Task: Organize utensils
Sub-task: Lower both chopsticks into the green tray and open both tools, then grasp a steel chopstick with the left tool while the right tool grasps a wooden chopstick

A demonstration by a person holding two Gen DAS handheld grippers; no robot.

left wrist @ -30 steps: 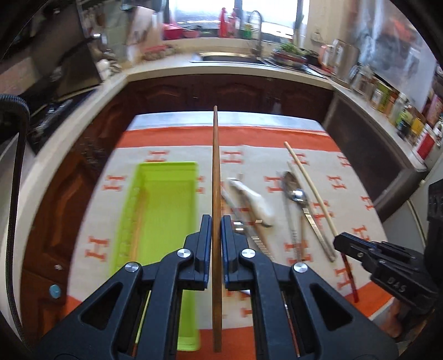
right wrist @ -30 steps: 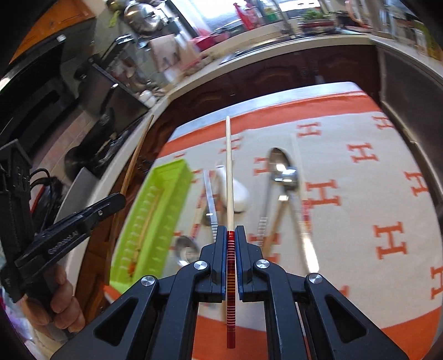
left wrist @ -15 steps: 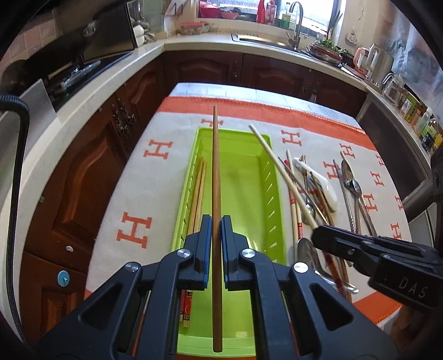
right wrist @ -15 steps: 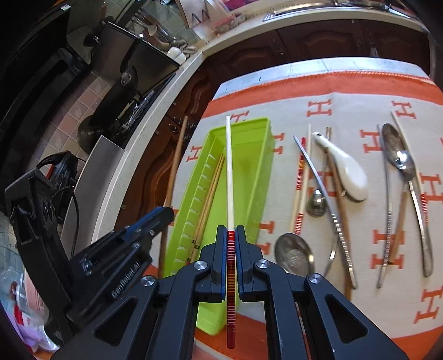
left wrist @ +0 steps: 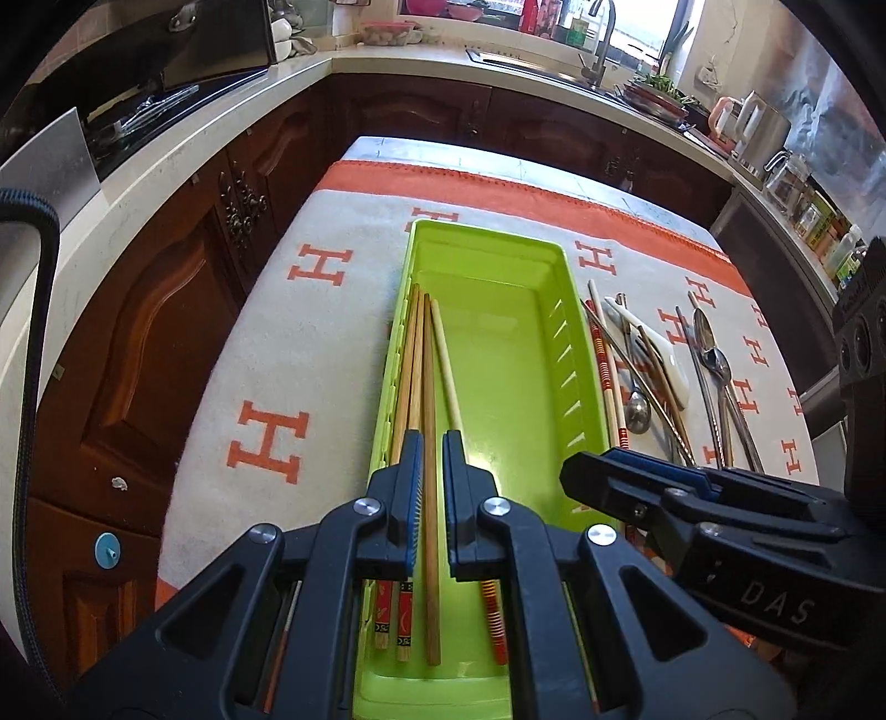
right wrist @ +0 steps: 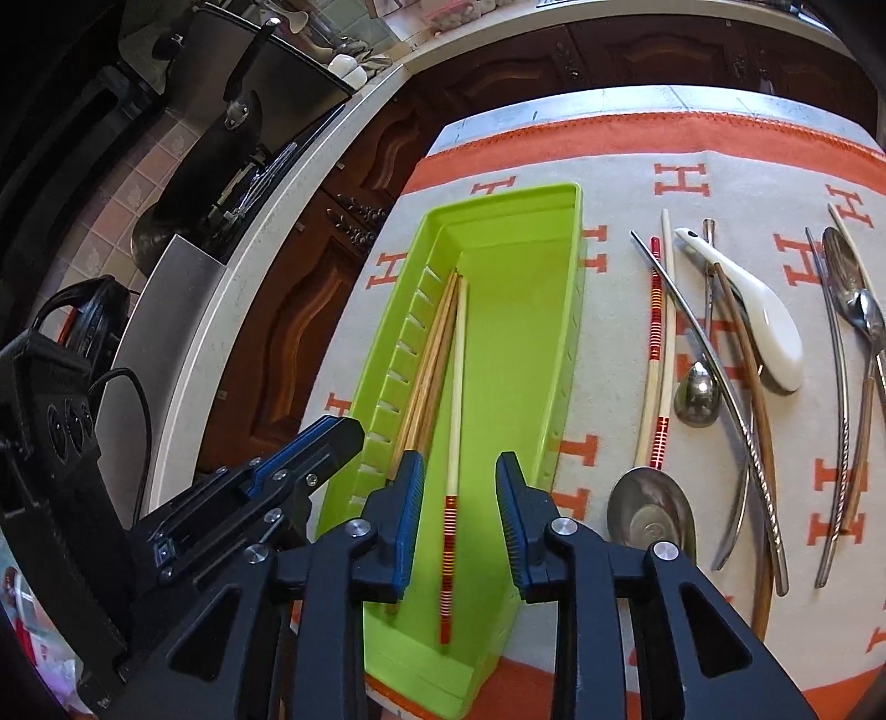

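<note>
Over green tray [right wrist: 573, 266]: both grippers agape, L [left wrist: 429, 459] narrow, R [right wrist: 458, 479] wide; chopsticks [left wrist: 426, 387] lie lengthwise, tips far end.

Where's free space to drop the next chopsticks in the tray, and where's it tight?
Free: the lime-green plastic tray's floor between the red-banded pale chopstick and its right wall. Crowded: brown wooden chopsticks along the slotted left wall, and the overlapping metal spoons on the cloth to its right.

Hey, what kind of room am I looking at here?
Most likely a home kitchen: a sink with faucet under the window, dark wooden cabinets below a pale countertop, and a kettle on the side.
</note>
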